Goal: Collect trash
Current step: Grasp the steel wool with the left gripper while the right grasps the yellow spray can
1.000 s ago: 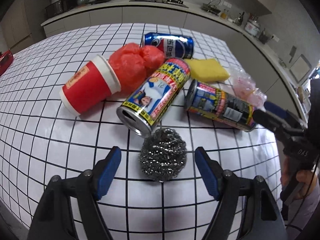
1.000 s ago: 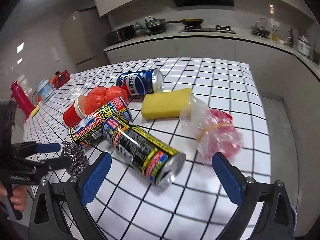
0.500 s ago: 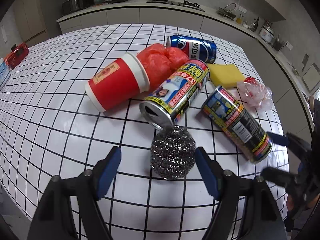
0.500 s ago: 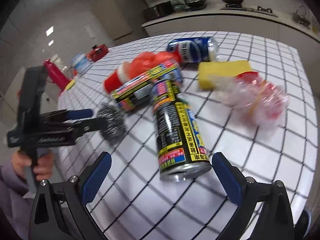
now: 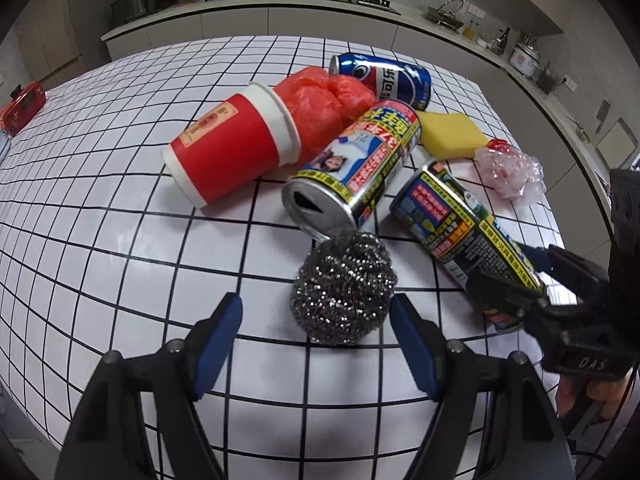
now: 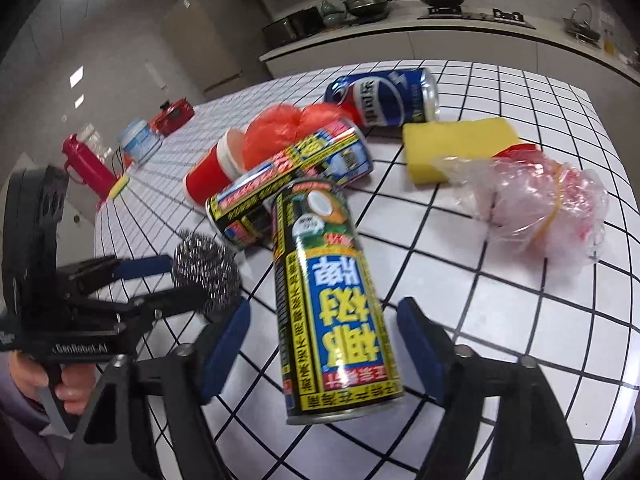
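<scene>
two handheld grippers work a heap of trash on a white grid-patterned table [image 5: 100,208] in a kitchen. the right gripper [image 6: 322,344] has swung in over the near end of a black-and-yellow drink can [image 6: 328,300] lying on its side, and its jaws have just been closing, narrowing from wide apart to straddle the can; a thin gap shows on either side, so the blue pads [image 6: 226,338] do not appear to press on it yet. the left gripper [image 5: 316,344] has hardly shifted and hangs with its jaws apart around the near side of a steel wool scrubber [image 5: 344,284], not touching it. a second tall can [image 5: 356,164], a red paper cup [image 5: 232,152], a red plastic bag [image 5: 320,100] and a blue pepsi can [image 5: 384,80] lie clustered just beyond, with a yellow sponge [image 5: 450,134] and a crumpled clear bag [image 5: 510,168] toward the far right. the narrowing suggests a first pickup is under way: the can is lined up lengthwise between the jaws and needs only the last squeeze before it can be lifted. no bin is in view.
</scene>
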`<state>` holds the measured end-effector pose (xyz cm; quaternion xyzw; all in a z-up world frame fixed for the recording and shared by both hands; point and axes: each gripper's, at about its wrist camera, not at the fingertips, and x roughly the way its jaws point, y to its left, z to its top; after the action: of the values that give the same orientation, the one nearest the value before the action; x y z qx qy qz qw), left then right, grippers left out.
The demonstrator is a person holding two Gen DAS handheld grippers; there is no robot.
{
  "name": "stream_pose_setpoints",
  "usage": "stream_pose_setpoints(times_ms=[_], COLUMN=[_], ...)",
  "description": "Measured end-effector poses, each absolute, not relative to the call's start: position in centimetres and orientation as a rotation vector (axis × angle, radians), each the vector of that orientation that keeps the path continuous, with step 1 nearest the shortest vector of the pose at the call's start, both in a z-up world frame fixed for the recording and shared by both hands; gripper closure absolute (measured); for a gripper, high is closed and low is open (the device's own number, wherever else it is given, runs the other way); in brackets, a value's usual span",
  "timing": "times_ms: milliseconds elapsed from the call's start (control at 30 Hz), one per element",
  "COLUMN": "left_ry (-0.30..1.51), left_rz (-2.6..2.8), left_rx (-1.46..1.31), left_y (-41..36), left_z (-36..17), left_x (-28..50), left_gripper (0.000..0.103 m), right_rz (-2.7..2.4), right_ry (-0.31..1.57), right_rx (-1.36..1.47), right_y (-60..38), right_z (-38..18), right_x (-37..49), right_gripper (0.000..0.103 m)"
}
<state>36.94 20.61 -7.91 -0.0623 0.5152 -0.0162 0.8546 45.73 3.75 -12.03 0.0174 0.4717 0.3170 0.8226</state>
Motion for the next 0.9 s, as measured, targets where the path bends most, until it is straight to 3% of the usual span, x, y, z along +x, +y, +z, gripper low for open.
stream_pose_setpoints(times_ms=[200,300,467,667,900], left_ry=[1.074,1.079,1.073,1.04,0.99], left_rz=[-0.064,-0.083,-0.139,-0.167,-0.199], left_rx=[-0.133,-0.137,-0.148,-0.145,-0.142], left_y=[21.0,20.8,20.5,20.4,20.7], left_z=[-8.2,-8.5,-8.6,-8.1,-6.6], left_x=[37.1,37.1,37.1,36.5,35.8], left_gripper=[0.026,0.026,0.052,0.062,0.065], right_rz=[0.655,0.643,0.628,0.612,0.566], right_ry=[1.015,1.02,1.017,0.991,0.954], right_rx=[0.022,-0.013,-0.02,0.012,0.062], right_y=[5.5,6.1,6.4,6.0,4.9], right_z=[-12.6,-12.8,-12.7,-12.3,-11.1], right_x=[46.3,46.1,45.2,43.7,42.0], right_gripper=[0.032,0.045,0.047,0.047,0.047])
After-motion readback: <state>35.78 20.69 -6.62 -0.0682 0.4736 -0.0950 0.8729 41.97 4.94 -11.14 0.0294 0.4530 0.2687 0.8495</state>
